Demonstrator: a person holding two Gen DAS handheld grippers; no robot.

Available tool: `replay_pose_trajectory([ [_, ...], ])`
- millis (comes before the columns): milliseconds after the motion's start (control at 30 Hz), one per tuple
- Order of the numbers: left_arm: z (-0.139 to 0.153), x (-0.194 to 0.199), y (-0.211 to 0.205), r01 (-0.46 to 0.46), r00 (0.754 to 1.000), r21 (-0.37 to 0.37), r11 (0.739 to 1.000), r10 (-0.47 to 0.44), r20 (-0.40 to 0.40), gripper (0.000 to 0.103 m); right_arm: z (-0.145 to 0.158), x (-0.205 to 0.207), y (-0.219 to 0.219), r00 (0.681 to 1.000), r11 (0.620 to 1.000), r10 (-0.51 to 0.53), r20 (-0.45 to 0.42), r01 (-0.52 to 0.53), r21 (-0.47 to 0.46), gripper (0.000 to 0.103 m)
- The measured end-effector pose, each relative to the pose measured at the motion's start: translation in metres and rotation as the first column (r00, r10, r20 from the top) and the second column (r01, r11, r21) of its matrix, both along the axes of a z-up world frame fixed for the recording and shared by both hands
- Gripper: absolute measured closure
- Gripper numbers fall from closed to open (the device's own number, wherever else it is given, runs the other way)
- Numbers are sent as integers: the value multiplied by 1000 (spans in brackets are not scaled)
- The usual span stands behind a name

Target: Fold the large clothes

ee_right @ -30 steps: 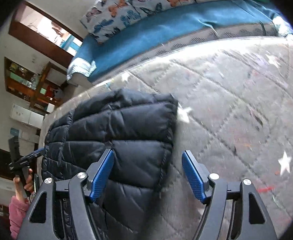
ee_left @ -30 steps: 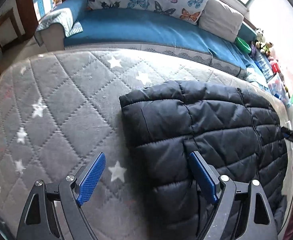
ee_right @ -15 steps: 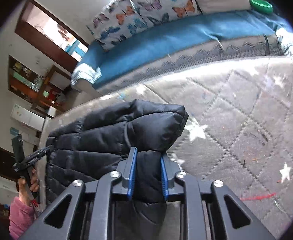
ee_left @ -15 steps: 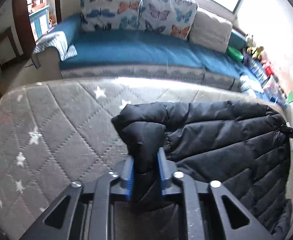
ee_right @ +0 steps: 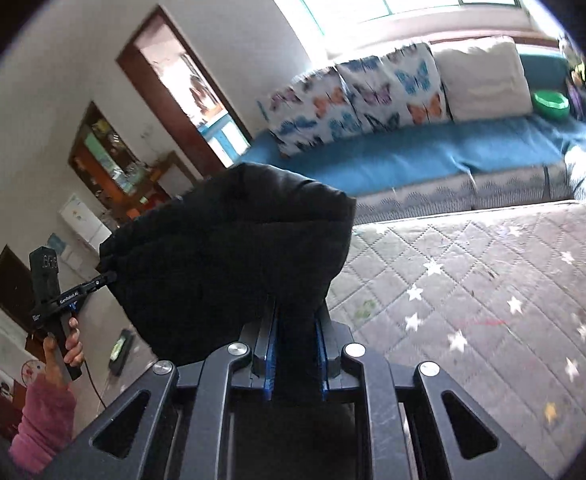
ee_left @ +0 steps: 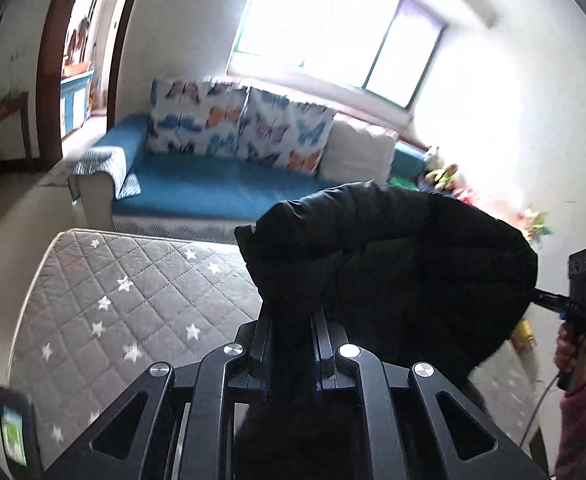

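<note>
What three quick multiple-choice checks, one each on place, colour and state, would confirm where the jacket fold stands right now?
1. Where is the black puffer jacket?
A. flat on the mattress
B. raised between both grippers
C. on the sofa

2. What colour is the sofa cover?
A. blue
B. red
C. yellow

3. How is the left gripper?
A. wide open
B. out of view
C. clamped on jacket fabric

Answers: 1 B, the jacket hangs above the star-quilted mattress, with the right gripper pinching it too. 2 A, the seat shows blue. 3 C, the jaws pinch dark fabric.
</note>
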State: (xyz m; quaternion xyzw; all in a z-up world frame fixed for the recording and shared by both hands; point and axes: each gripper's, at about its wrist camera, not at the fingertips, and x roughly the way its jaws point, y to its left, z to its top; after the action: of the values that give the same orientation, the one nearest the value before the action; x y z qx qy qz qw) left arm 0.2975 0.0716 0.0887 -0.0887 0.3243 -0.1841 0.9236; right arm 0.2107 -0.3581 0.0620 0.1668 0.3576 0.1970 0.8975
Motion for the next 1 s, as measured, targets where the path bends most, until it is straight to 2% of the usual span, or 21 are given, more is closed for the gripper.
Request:
replay_pose_trajectory([
  [100,7,-81,23,26,998,-58,998,-22,61,88,6,-56,0,998,1000,9,56,-10,29,85],
  [200,-4,-153,46,48,994,-77,996,-40,97,88,-4,-106,1,997,998,17,81,-22,64,85],
  [333,-51,-240,68,86,992,-109,990,-75,97,88,-35,-157,5,996,992,40,76,-49,115,84],
  [433,-101,-283,75,84,995,-112,990,-78,56,88,-74,-185,12,997,992,47,56,-53,110,80],
  [467,-121,-295,77,85,996,-120,989,-81,36,88,-84,-191,14,998,993,46,41,-50,104,76],
  [533,-154,-306,78,59,998,-114,992,-62,-19,88,-112,-199,14,999,993,29,-17,-27,112,73],
  [633,-199,-315,92,-5,992,-149,989,-14,-129,88,-136,-203,17,998,998,-14,-68,18,60,70],
  [667,-208,-317,96,-27,987,-166,986,0,-159,88,-139,-203,17,996,999,-22,-92,26,41,65],
  [733,-221,-319,113,-76,977,-194,978,35,-210,88,-146,-206,11,989,998,-55,-136,57,13,65],
  [867,-217,-334,145,-151,970,-199,968,106,-217,88,-136,-226,-15,974,988,-152,-169,147,-42,64],
  [967,-190,-335,153,-169,975,-145,975,144,-166,87,-106,-235,-29,966,974,-221,-132,212,-76,63],
  [1000,-181,-335,151,-166,978,-125,978,146,-150,86,-96,-233,-31,965,970,-235,-115,226,-88,58],
])
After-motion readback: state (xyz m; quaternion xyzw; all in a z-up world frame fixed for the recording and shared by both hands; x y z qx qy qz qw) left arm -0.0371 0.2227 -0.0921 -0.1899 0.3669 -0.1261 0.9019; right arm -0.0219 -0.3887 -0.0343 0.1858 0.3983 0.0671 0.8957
